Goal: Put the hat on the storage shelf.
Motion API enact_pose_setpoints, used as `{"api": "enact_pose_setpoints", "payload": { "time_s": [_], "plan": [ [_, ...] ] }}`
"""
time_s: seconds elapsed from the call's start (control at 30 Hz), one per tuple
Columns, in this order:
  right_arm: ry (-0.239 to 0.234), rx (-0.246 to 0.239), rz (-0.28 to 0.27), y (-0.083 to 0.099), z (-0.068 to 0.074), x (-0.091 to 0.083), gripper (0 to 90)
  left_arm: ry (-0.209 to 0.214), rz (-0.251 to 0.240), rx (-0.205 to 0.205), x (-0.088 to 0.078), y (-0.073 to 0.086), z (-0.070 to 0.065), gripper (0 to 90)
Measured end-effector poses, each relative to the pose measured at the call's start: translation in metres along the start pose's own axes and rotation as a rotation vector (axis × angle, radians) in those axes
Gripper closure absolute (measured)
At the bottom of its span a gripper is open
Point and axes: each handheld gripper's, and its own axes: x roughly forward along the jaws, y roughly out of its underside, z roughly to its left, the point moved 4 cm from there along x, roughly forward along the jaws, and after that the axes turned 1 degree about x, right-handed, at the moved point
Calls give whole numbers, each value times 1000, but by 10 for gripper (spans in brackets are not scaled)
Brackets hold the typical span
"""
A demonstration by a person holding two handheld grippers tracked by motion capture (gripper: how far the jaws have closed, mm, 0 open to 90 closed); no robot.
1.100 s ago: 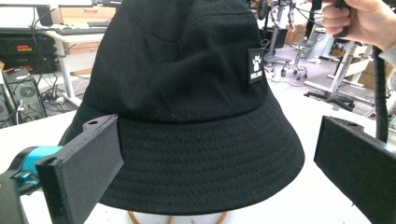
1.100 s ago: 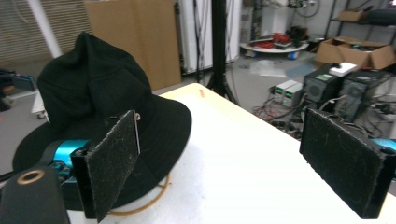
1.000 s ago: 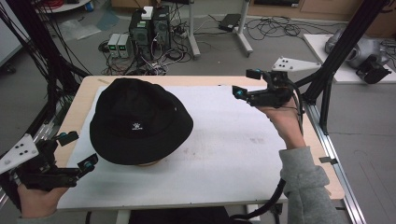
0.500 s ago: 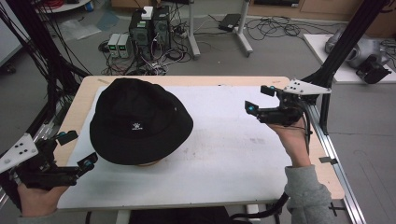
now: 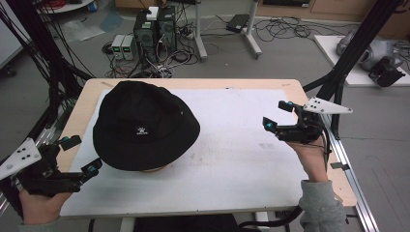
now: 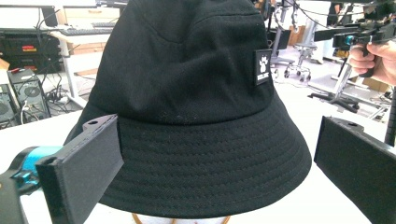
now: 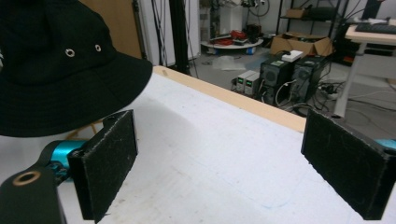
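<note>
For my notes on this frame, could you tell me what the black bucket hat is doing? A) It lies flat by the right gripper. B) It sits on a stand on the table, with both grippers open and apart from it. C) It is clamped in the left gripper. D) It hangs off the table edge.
B: the black bucket hat sits raised on a stand, while the left gripper and the right gripper are open and clear of it.

Wooden table (image 5: 87,96), white mat (image 5: 241,145) — black hat (image 5: 145,125) atop

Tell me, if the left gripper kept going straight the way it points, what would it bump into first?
Most likely the black bucket hat. The left gripper has its fingers spread wide and aimed at the hat's brim, with nothing between them and it, though the gap's depth is hard to judge.
</note>
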Motion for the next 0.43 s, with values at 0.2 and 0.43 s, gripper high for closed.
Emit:
{"api": "enact_pose_setpoints", "payload": {
  "time_s": [0.2, 0.43],
  "plan": [
    [16, 21, 1, 4, -4, 0, 100, -17, -7, 10, 1, -2, -2, 17],
    [28, 11, 22, 7, -4, 2, 100, -40, -15, -1, -2, -3, 2, 17]
  ]
}}
